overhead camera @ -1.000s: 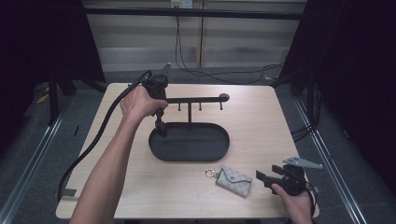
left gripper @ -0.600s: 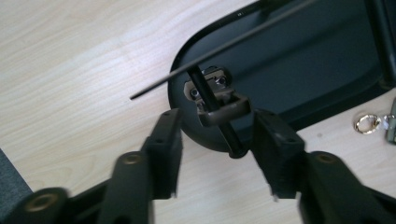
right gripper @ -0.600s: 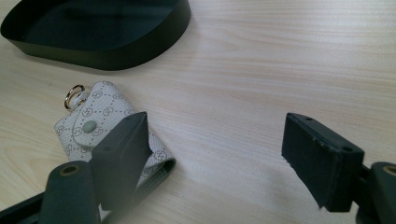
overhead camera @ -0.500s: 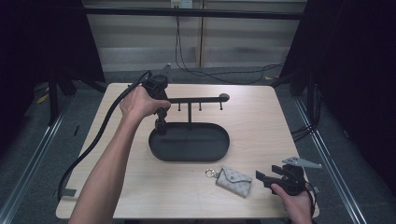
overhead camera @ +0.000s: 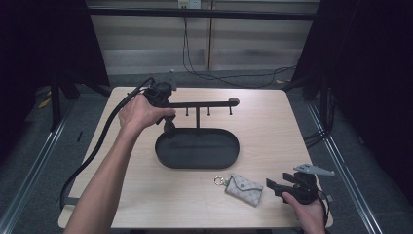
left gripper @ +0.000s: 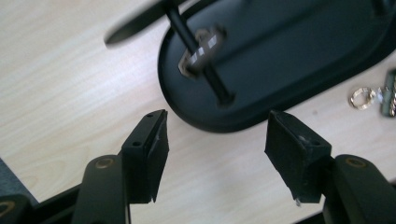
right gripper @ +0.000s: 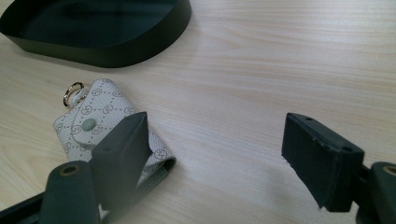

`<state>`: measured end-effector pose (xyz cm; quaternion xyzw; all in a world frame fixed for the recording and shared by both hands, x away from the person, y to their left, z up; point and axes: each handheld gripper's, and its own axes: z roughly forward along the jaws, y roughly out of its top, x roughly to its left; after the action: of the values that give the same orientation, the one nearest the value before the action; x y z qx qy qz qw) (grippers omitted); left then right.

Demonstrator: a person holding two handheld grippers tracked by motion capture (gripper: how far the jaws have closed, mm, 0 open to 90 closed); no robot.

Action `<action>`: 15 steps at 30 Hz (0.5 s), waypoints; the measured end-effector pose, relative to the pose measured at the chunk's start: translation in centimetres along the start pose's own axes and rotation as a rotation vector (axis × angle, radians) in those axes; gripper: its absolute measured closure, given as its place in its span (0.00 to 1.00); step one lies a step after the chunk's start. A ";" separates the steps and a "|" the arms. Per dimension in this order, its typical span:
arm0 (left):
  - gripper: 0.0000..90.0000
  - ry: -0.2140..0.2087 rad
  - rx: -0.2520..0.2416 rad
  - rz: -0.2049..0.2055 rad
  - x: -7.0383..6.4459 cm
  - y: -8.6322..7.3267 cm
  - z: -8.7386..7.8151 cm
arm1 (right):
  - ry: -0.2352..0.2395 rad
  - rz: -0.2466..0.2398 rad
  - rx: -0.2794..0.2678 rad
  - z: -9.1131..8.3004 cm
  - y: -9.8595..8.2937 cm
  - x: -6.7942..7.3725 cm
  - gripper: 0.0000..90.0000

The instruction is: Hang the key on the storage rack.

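From the high view, a light wooden table [overhead camera: 272, 122] holds a black oval tray [overhead camera: 197, 148] with an upright post and a crossbar [overhead camera: 204, 104] carrying small hooks. The left gripper [overhead camera: 163, 100] hovers by the crossbar's left end, probably ready to steady the stand. A patterned key pouch [overhead camera: 243, 189] with a gold ring [overhead camera: 218, 181] lies near the table's front edge, just in front of the tray. The right gripper [overhead camera: 275, 186] sits just right of the pouch, aimed at it.

In the left gripper view, the jaws stand wide apart and hold nothing, above bare wood beside the tray's rim [left gripper: 205, 122].

In the right gripper view, the jaws gape wide and empty; the pouch [right gripper: 100, 123] lies beside the left jaw, not yet between them, suggesting a pickup for hanging.
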<state>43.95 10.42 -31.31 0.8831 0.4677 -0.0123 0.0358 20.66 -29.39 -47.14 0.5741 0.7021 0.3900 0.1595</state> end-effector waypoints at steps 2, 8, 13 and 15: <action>0.43 0.002 -0.012 0.005 0.2 -0.6 -0.1 | -0.002 0.003 0.002 0.1 0.0 0.0 0.26; 0.38 -0.033 -0.009 0.029 1.0 -2.1 0.0 | -0.005 0.004 0.002 0.2 0.1 0.0 0.26; 0.37 -0.050 -0.041 0.041 2.1 -3.6 -0.3 | -0.005 0.005 0.010 0.4 0.1 0.0 0.26; 0.36 -0.080 -0.062 0.025 2.5 -4.2 -0.2 | -0.007 0.006 0.012 0.5 0.2 0.0 0.26</action>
<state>41.86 14.81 -31.46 0.8861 0.4551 -0.0326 0.0820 21.11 -29.25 -47.34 0.5783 0.7023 0.3841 0.1572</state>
